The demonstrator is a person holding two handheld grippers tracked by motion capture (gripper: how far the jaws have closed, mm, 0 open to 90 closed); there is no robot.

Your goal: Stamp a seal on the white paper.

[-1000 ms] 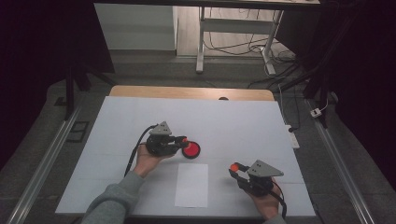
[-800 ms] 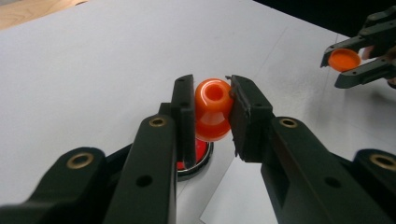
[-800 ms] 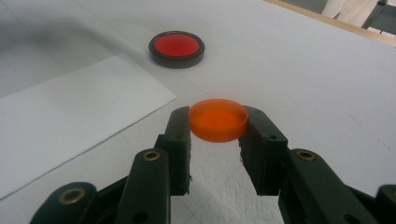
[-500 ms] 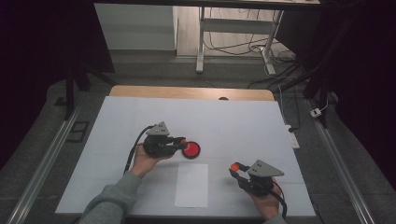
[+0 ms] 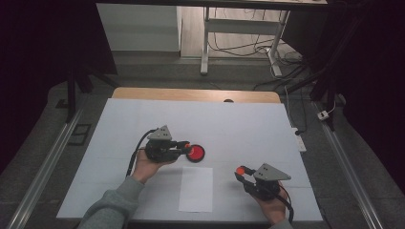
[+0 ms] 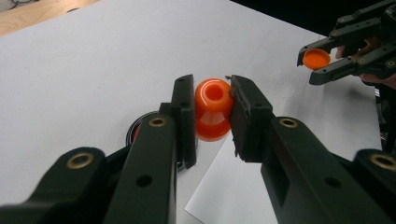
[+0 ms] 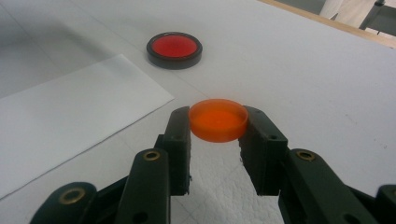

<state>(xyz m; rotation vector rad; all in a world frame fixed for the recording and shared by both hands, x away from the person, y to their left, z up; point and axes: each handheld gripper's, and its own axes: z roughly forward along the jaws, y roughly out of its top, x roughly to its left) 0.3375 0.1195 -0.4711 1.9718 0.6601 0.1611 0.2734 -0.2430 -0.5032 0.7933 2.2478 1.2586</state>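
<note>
My left gripper [image 5: 185,146] is shut on a small orange bottle-shaped piece [image 6: 212,109], whose open mouth faces the camera in the left gripper view. It hovers just left of a black-rimmed red disc [image 5: 195,153] that lies flat on the white table cover. In the left gripper view, one jaw partly hides this disc [image 6: 134,132]. My right gripper [image 5: 240,170], near the front right of the table, is shut on a flat orange cap [image 7: 218,119] held level above the surface. The red disc [image 7: 174,49] lies ahead of it.
A white sheet of paper [image 5: 197,188] lies near the front edge between the two hands. The white cover [image 5: 239,124] spans the table, with a wooden strip [image 5: 191,94] along the far edge. Cables and a power strip [image 5: 298,138] lie off the right side.
The left gripper has edged slightly to the left with the orange piece, uncovering more of the red disc. The right gripper has kept still.
</note>
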